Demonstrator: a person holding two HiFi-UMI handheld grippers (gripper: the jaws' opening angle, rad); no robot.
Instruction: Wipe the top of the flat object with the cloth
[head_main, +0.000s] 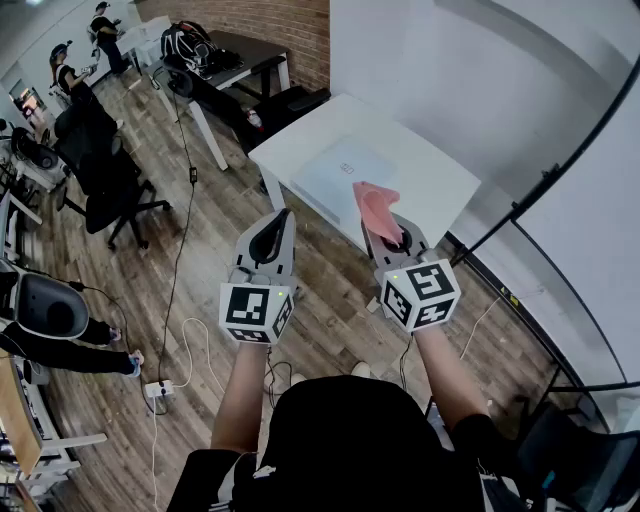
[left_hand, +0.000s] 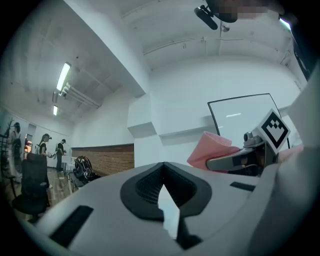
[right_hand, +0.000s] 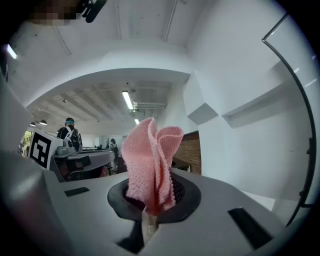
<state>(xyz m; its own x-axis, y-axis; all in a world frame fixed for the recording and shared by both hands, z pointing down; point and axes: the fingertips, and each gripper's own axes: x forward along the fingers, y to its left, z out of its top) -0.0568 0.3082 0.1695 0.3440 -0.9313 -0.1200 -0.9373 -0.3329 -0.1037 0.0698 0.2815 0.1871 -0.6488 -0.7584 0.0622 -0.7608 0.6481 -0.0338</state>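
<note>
Right of middle, the right hand-held gripper (head_main: 392, 232) squeezed the pink cloth (head_main: 374, 205); the left hand-held gripper (head_main: 278, 222) was clenched, empty.

Floor: wood-plank floor (head_main: 205, 235) across the left and centre of the head view; a cable (head_main: 180, 230) trails to a power strip (head_main: 158, 388) at lower left.
Walls: white wall (head_main: 450, 70) at upper right; brick wall (head_main: 290, 25) at top centre.
Furniture: white table (head_main: 300, 140) at centre; dark-topped desk (head_main: 255, 55) at upper left; black office chair (head_main: 110, 180) at left.
Light: ceiling tube lamp (left_hand: 63, 76), lit, at upper left of the left gripper view.
</note>
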